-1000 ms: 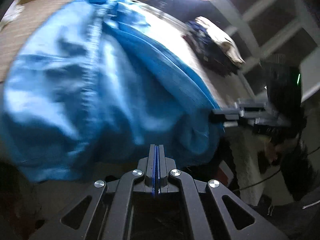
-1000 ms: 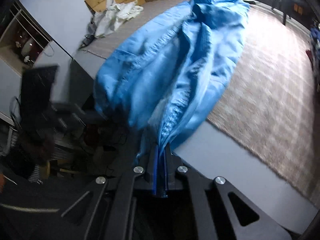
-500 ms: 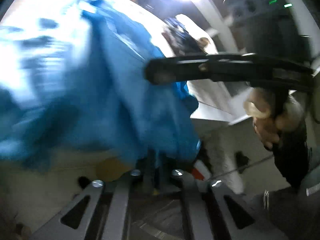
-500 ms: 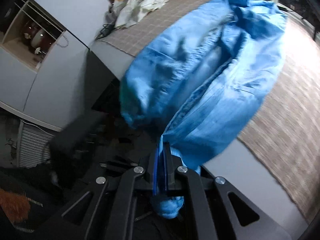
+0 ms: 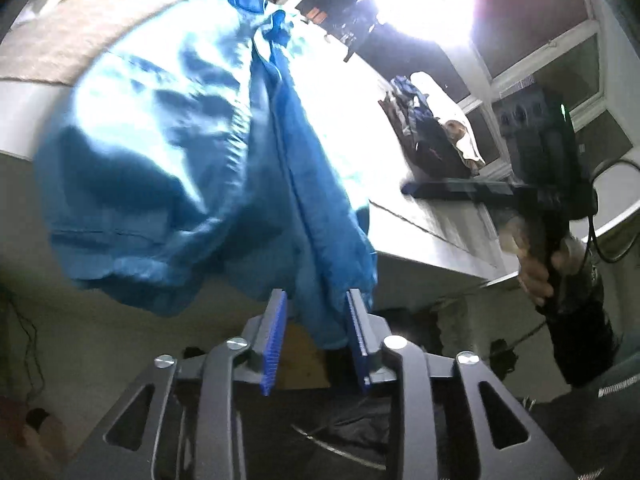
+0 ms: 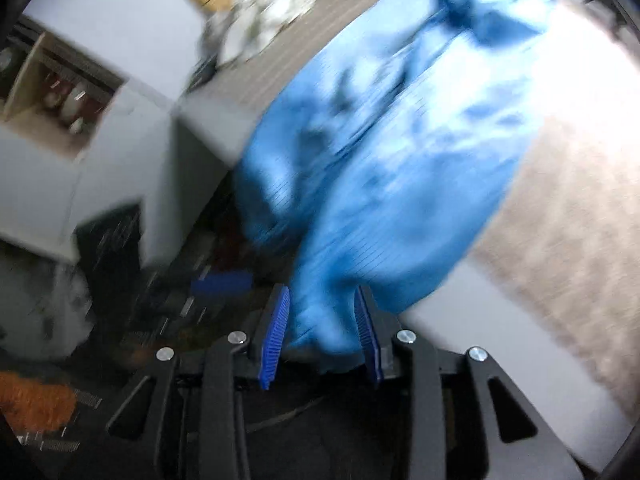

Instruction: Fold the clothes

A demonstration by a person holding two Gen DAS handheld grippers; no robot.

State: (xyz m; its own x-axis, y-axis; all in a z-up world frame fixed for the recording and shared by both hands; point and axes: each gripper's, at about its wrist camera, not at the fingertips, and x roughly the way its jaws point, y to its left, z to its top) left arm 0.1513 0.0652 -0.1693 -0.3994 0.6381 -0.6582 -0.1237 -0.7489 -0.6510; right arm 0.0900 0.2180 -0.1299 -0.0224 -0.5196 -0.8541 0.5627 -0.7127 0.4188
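Observation:
A shiny blue garment (image 5: pixel 192 152) lies bunched on the brown-covered surface (image 5: pixel 48 40) and hangs over its white front edge. One hanging corner drops between the blue pads (image 5: pixel 276 336) of my left gripper (image 5: pixel 316 300), whose jaws are opening and no longer pinch it. In the right wrist view, which is blurred, the blue garment (image 6: pixel 400 168) droops in the same way between the pads (image 6: pixel 366 332) of my right gripper (image 6: pixel 322 296), also opening with the cloth loose between them. The right gripper (image 5: pixel 416 190) also shows side-on in the left view, held by a hand (image 5: pixel 532 268).
A pile of dark and pale clothes (image 5: pixel 432 136) sits at the far end of the surface, below a glaring lamp. White crumpled clothes (image 6: pixel 260 20) lie at the other end. A white cabinet with an open shelf (image 6: pixel 60 92) stands beside the surface; clutter covers the floor below.
Both grippers were shut on the garment's edge and now stand apart, so the cloth sags loose between the pads. The right gripper has moved from mid-frame to the right in the left view.

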